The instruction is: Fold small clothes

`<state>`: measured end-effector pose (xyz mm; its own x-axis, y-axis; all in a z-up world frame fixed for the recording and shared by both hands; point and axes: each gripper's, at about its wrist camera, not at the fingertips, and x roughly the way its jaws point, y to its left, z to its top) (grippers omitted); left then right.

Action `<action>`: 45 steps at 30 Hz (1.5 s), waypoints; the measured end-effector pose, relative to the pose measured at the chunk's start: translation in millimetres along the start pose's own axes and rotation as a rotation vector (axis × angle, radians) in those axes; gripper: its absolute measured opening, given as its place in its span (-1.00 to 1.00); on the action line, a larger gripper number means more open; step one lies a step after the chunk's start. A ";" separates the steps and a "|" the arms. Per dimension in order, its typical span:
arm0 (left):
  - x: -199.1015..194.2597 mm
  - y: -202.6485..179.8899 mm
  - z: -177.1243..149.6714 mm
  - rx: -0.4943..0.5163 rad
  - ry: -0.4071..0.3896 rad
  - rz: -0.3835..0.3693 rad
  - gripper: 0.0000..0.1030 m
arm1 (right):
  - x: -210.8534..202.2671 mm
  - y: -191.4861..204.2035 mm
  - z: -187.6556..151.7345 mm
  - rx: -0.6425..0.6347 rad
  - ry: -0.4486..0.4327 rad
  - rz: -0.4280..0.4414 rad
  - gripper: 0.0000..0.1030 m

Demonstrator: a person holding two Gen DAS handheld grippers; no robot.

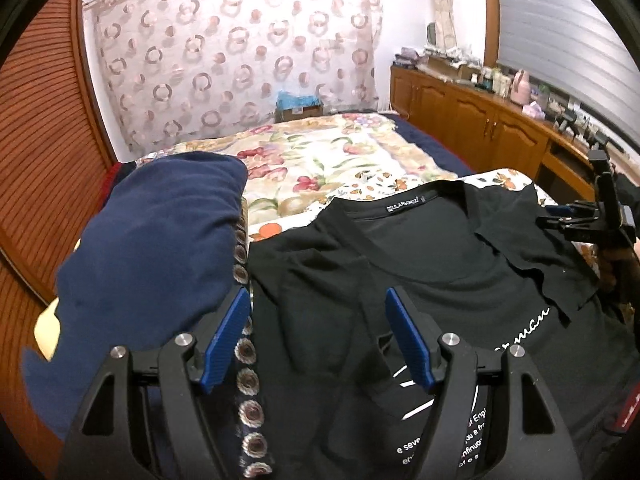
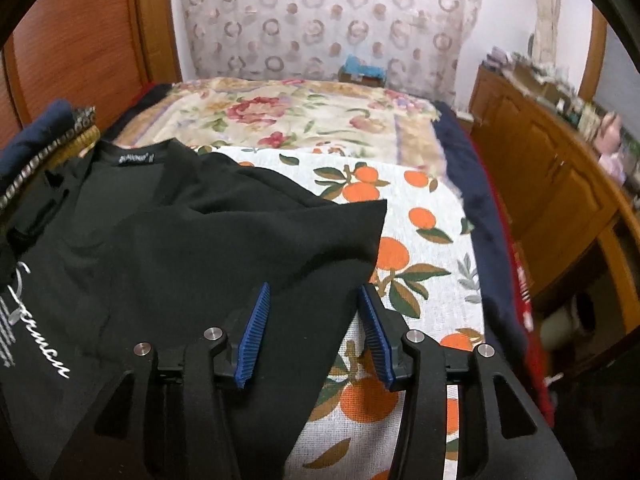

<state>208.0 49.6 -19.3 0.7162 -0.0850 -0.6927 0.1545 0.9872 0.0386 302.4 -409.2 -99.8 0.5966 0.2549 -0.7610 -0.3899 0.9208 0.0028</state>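
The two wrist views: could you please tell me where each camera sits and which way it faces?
Left wrist: on the left claw, facing down over the black T-shirt towards the curtain; its open fingers and the right claw show.
Right wrist: on the right claw, over the shirt's edge and orange-print cloth; only its open fingers show.
Shared: shirt, curtain, floral bedspread.

T-shirt (image 1: pixel 400 248) lay flat on bed (image 2: pixel 420 216), collar toward far edge. Heap of clothes (image 1: pixel 152 240) at its left. Cabinet (image 1: pixel 472 116) stood beyond bed's right edge.
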 end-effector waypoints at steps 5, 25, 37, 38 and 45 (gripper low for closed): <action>21.1 -11.2 17.5 0.057 0.082 0.009 -0.01 | -2.8 -4.6 -0.2 -0.011 -0.002 -0.013 -0.07; 88.1 -20.6 30.8 0.195 0.294 0.140 -0.94 | -2.1 -2.9 -1.0 -0.017 -0.004 -0.020 -0.06; 6.8 49.5 58.1 0.049 0.072 0.195 -0.97 | -1.6 -2.3 -2.0 -0.016 -0.004 -0.018 -0.06; 6.7 50.8 56.9 0.044 0.067 0.194 -0.97 | -2.1 -4.4 -2.7 -0.013 -0.004 -0.016 -0.05; 5.8 49.7 49.7 0.027 0.036 0.166 -0.97 | -3.7 -8.5 1.4 0.014 0.002 -0.004 0.00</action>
<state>253.7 91.5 14.4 0.7084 0.0849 -0.7007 0.0545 0.9832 0.1742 304.5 -417.6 -96.1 0.5968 0.2509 -0.7622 -0.3781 0.9257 0.0087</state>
